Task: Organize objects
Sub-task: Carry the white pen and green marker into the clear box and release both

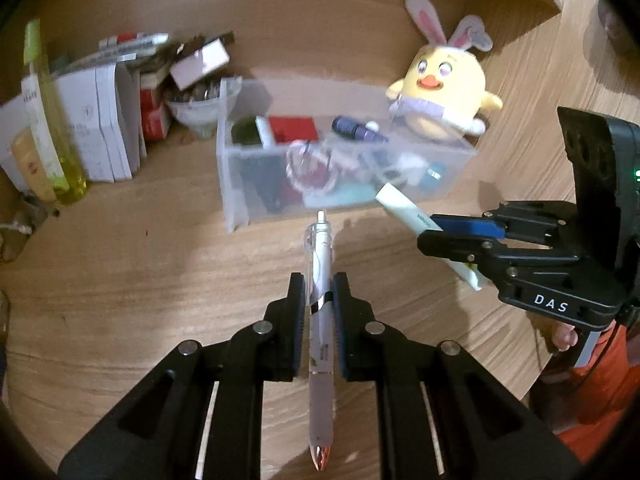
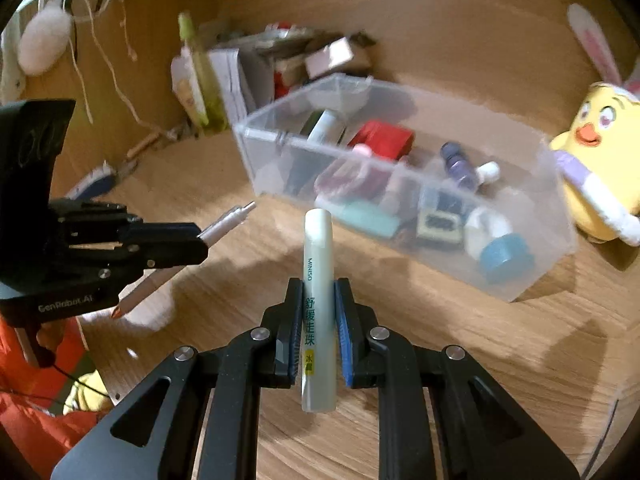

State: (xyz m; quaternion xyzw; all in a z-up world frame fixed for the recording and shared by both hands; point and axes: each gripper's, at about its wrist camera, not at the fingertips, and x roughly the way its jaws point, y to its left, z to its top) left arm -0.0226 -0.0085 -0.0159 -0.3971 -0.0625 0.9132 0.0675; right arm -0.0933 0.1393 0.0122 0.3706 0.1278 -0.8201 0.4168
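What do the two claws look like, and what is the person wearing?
Both claws are black, with silver round bolts and blue pads inside the fingers. The left claw carries "GenRobot.AI" in white letters in the right view. The right claw shows "DAS" and a small green light in the left view. The sleeve is orange.

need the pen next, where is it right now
The pen is clamped in the left tongs, held above the wooden table just short of the clear plastic box.
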